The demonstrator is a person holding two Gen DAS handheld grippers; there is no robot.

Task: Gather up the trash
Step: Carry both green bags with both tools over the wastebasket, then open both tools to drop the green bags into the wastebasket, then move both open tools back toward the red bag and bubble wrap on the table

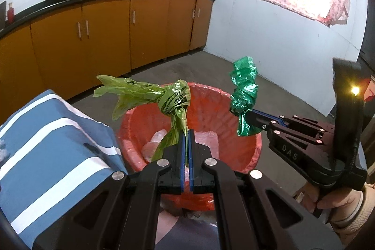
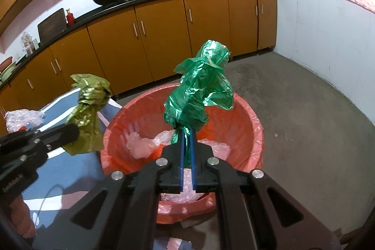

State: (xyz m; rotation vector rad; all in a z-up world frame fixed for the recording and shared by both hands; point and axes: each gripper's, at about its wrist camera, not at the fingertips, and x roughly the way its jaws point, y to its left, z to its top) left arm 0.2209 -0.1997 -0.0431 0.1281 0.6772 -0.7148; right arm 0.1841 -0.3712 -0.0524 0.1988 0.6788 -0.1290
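Observation:
A red bin (image 1: 236, 151) (image 2: 243, 123) lined with a red bag stands on the floor, with clear plastic wrap (image 2: 140, 144) in its bottom. My left gripper (image 1: 187, 132) (image 2: 75, 130) is shut on a knotted light green plastic bag (image 1: 168, 97) (image 2: 90, 104), held over the bin's near left rim. Over the bin's right side, my right gripper (image 2: 187, 132) (image 1: 249, 115) is shut on a crumpled dark green plastic bag (image 2: 201, 95) (image 1: 245, 95). Both bags stick up above the fingers.
A table under a blue and white striped cloth (image 1: 54, 139) (image 2: 77, 168) stands left of the bin, with clear wrap (image 2: 23, 118) on it. Orange cabinets (image 1: 105, 32) under a black counter run behind. Grey floor (image 2: 304, 109) lies right of the bin. A hand (image 1: 344, 203) grips the right tool.

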